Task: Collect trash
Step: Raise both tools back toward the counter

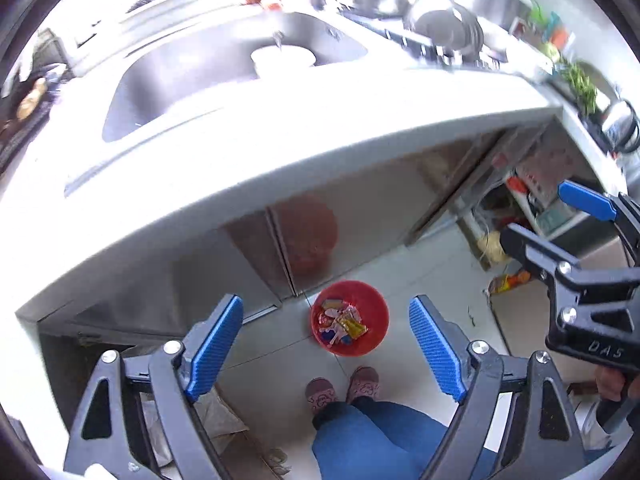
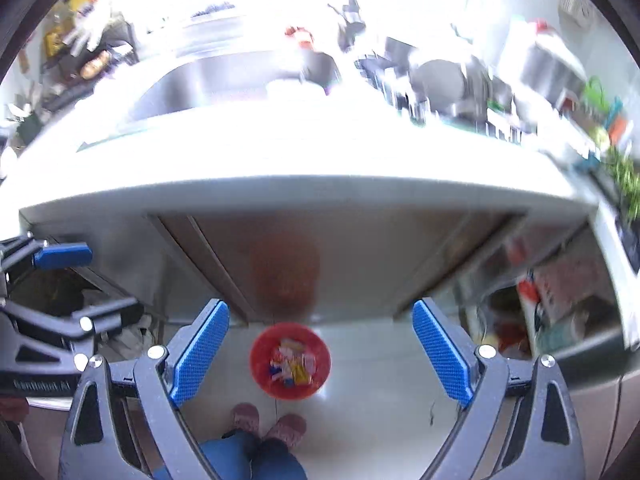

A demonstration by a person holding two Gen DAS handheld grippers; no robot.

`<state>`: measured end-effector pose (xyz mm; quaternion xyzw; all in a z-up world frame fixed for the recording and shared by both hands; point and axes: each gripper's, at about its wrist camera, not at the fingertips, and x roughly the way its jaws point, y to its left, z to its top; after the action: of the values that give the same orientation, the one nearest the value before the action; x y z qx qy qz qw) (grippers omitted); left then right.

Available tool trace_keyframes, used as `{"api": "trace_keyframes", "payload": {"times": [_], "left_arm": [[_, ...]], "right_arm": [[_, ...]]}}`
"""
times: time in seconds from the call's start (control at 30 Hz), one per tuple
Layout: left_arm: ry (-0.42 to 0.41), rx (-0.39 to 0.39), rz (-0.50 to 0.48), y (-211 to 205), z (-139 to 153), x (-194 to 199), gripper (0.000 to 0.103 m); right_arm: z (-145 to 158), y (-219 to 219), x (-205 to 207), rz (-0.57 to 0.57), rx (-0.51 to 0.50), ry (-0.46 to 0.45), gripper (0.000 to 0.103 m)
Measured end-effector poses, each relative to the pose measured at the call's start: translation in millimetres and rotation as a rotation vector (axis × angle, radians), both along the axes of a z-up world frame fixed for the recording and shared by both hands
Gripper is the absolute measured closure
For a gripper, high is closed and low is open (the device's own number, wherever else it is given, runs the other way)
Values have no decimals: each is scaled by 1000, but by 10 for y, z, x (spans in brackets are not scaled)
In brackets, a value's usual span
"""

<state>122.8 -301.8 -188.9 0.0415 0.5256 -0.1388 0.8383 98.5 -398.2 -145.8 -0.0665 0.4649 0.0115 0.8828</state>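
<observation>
The white tabletop (image 1: 280, 152) runs across both views, its thick front edge overhanging steel cabinet doors (image 1: 248, 256) below. A steel sink (image 1: 192, 76) is sunk into it on the left side, with a white bowl (image 1: 282, 60) inside, and pots and dishes (image 1: 444, 24) crowd the far right (blurred, so details are unclear). The stretch of tabletop nearest the edge is bare and bright.

Below, the pale tiled floor (image 1: 400, 280) lies open between the cabinet fronts and the person's slippered feet (image 1: 344, 390). A red bowl (image 1: 349, 318) sits on that floor just in front of the feet and close to the cabinet doors, with a heap of colourful wrappers (image 1: 342, 324) in it.

The left gripper (image 1: 326, 348) hangs high above the floor, its jaws spread wide with nothing between the blue pads; the red bowl shows in the gap, far below. The right gripper (image 2: 320, 358) is likewise spread and empty, the bowl centred between its jaws, well beneath. Each gripper appears at the side of the other's view, apart.
</observation>
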Motion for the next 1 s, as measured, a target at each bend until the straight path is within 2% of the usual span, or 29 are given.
{"api": "trace_keyframes", "payload": {"times": [0.2, 0.47, 0.7, 1.0], "left_arm": [[-63, -16, 105, 350, 439, -25, 19], [-90, 7, 230, 987, 774, 100, 19], [-94, 6, 317, 1696, 943, 533, 19], [-106, -9, 377, 2630, 1108, 1233, 19]], "right_arm": [[405, 272, 69, 87, 30, -59, 10], [662, 772, 366, 195, 58, -101, 10], [753, 1337, 937, 277, 58, -100, 10], [884, 2092, 1700, 352, 29, -114, 10]]}}
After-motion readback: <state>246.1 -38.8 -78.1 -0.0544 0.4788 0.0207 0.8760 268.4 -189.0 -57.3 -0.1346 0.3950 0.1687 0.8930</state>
